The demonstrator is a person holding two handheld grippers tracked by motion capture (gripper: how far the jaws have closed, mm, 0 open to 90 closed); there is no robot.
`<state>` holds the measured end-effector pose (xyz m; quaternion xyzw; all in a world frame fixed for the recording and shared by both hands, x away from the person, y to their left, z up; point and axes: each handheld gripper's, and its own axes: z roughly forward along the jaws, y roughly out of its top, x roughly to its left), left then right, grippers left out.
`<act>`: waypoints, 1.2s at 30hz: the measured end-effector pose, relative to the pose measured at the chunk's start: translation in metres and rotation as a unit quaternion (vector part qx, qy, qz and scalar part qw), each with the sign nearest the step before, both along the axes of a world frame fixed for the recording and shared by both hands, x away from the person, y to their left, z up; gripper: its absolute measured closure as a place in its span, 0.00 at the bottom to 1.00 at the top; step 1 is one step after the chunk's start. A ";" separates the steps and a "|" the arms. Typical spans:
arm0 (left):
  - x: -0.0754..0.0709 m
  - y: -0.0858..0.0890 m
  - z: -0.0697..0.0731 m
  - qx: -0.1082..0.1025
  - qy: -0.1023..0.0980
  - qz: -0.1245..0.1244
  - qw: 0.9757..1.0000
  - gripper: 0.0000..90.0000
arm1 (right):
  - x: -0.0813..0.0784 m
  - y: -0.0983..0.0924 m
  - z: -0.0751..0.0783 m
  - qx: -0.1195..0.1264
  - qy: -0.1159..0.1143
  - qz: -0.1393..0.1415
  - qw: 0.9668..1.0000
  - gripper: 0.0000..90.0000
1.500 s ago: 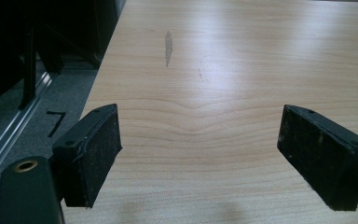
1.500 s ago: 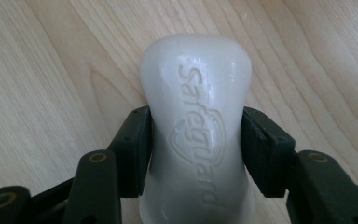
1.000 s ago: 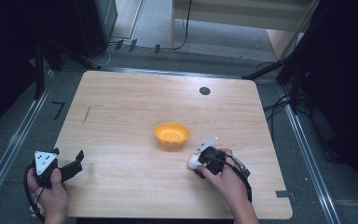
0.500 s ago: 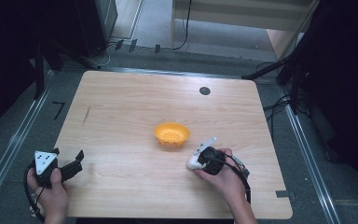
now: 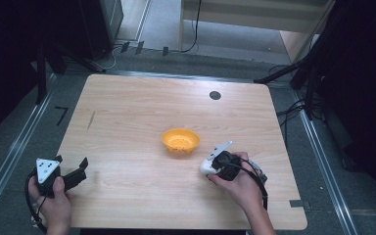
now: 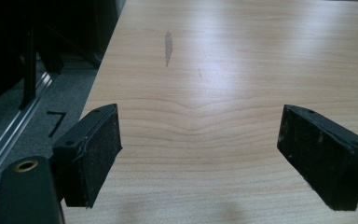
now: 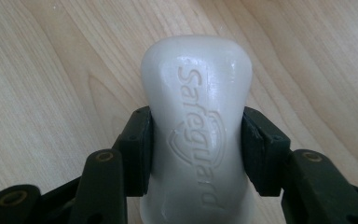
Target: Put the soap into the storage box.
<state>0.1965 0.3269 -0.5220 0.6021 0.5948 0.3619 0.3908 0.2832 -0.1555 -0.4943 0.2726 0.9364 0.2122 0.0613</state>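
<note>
A pale wooden table (image 5: 127,112) seen from above, with a small round orange plastic bowl (image 5: 180,140) near its middle as the landmark. Just to the right of the bowl and a little nearer the person, the right gripper (image 5: 210,164) pinches a white, waisted bar of soap (image 7: 196,126) embossed with the word "Safeguard". In the right gripper view the two black pads press on the bar's narrow waist from either side, and the bar's long axis runs straight out along the jaws, its rounded far end sticking out past them over the wood. In the high view that free end (image 5: 206,167) points toward the bowl's side of the table, with the bowl close by, up and to the left of it.

Far to the left of the bowl, near the table's front left corner, the left gripper (image 5: 81,169) has its jaws spread wide with only bare wood between them. The right hand (image 5: 237,183) is by far the nearer to the bowl, so carrying the soap there looks like a short move up and left.
</note>
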 end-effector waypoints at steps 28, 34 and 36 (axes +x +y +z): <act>0.000 0.001 0.000 -0.005 -0.001 0.001 1.000 0.15 | 0.030 0.007 0.030 -0.006 -0.030 0.058 0.998 0.56; 0.000 0.001 0.000 -0.005 0.000 0.001 1.000 0.15 | 0.039 0.010 0.031 -0.003 -0.033 0.074 0.997 0.56; 0.000 0.001 0.000 -0.004 -0.001 0.001 1.000 0.15 | 0.042 0.011 0.032 -0.003 -0.036 0.077 0.996 0.56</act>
